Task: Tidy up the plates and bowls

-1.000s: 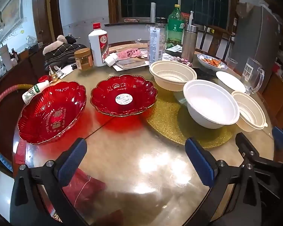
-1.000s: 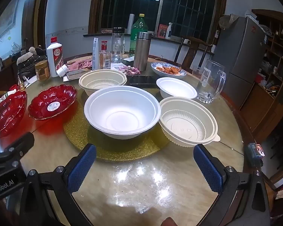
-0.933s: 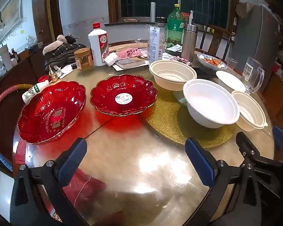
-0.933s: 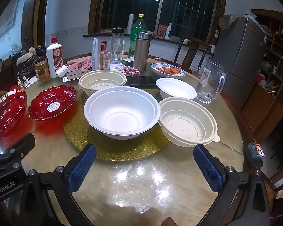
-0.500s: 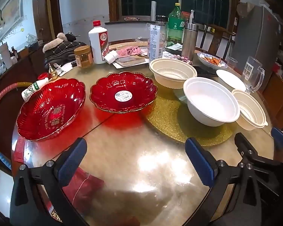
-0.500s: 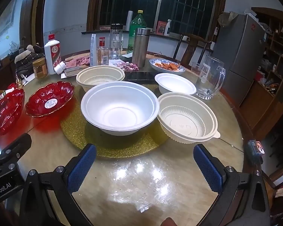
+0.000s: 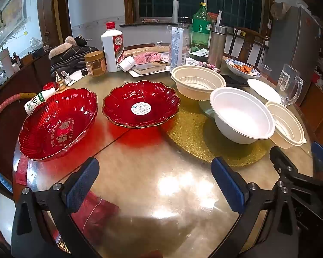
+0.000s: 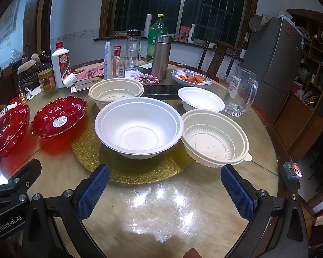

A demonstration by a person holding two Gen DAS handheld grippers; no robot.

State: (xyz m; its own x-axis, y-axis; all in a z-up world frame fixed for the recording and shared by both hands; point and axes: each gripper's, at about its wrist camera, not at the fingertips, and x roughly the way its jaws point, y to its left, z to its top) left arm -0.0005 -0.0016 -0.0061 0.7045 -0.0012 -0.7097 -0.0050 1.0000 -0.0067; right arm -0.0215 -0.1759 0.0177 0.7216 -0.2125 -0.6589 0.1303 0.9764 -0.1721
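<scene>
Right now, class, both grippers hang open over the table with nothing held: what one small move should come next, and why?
Probably ease the right gripper forward to the near rim of the big white bowl. It sits straight ahead between the open jaws, nearest of all, and empty. The left gripper is also open, with the red dishes farther off.

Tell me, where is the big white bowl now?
In the right wrist view the big white bowl stands mid-table on the gold mat, with the nearer cream bowl on its right and the stickered red dish on its left.
</scene>
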